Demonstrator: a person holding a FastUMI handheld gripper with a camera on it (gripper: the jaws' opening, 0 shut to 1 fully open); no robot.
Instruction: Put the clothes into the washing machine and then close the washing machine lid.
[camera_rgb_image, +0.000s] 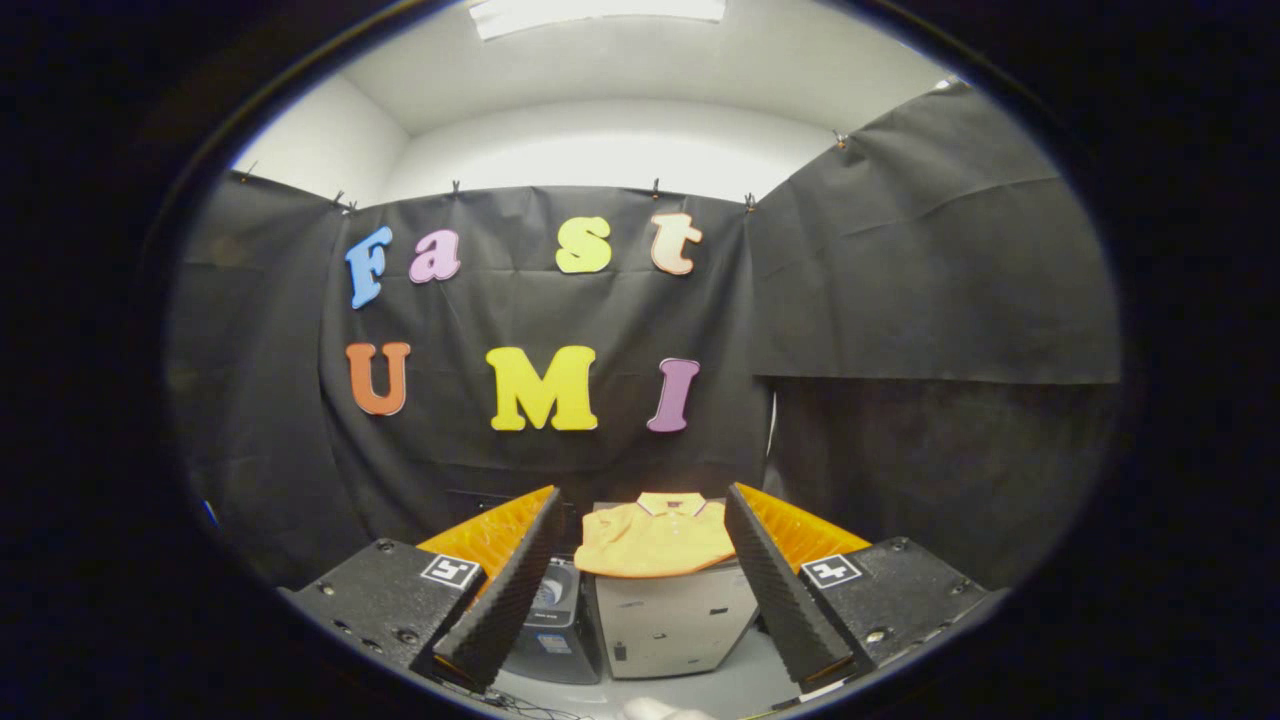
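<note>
An orange polo shirt (655, 540) lies folded on top of a white box-shaped unit (672, 620), ahead of the fingers and in line with the gap between them. To the left of that unit stands a small dark washing machine (553, 615), partly hidden behind the left finger (505, 600). My gripper (640, 590) is open, its fingers spread wide with nothing held. The right finger (785, 595) sits beside the white unit's right edge. Whether the washer's lid is up or down I cannot tell.
A pale tabletop (700, 690) carries both units, with a thin cable (530, 708) trailing near its front. Black cloth walls close in behind and on both sides. A pale rounded thing (655, 710) peeks in at the very bottom.
</note>
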